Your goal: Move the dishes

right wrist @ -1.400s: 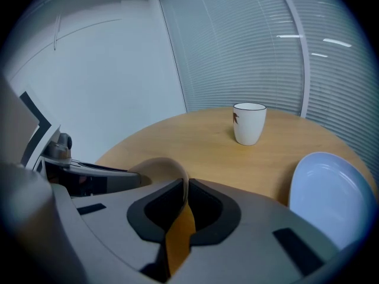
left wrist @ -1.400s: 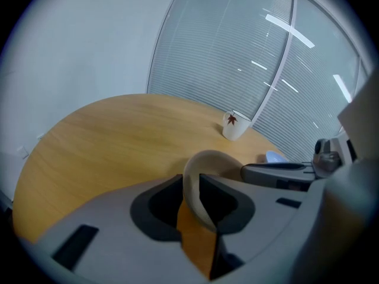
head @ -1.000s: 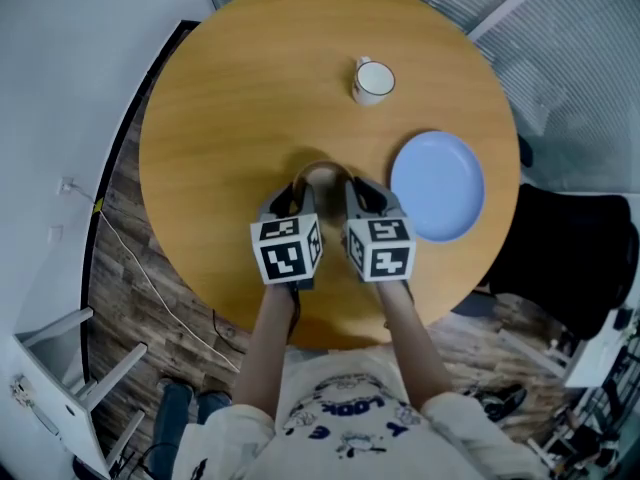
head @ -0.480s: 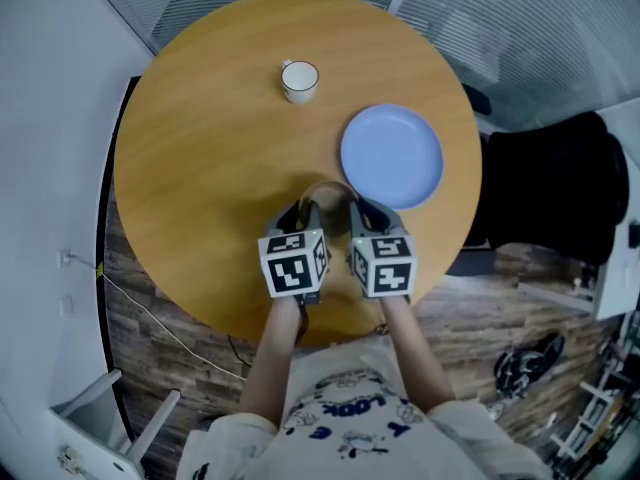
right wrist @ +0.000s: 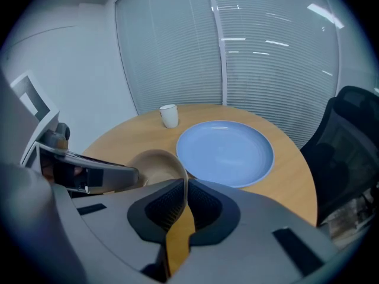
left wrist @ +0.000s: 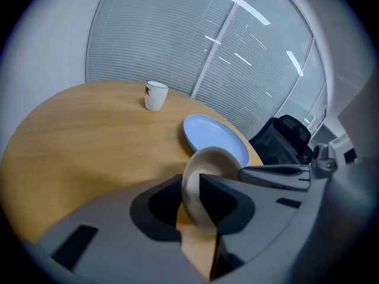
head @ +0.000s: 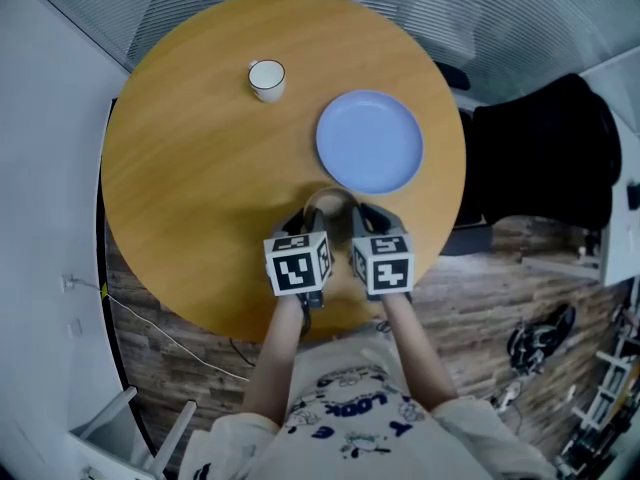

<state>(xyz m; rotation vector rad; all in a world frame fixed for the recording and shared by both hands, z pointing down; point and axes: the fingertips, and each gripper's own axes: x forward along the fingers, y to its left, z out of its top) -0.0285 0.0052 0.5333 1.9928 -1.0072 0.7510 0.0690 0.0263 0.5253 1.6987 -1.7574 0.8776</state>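
Round wooden table (head: 180, 188): blue plate (head: 370, 141) right of centre, white cup (head: 266, 78) at far side. Beige bowl (head: 328, 205) is just beside plate, on my side. Left gripper (left wrist: 190, 197) and right gripper (right wrist: 185, 203) are each clamped on bowl rim, opp. sides. I'd move both hands in sync, bowl level, clear of plate.

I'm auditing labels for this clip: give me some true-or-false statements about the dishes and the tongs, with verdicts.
1. The left tongs and right tongs both clamp the beige bowl by its rim. True.
2. The blue plate rests on the bowl. False: it lies on the round table, beside the bowl.
3. The white cup stands upright, apart from the plate. True.
4. The cup lies inside the bowl. False: it stands on the table.
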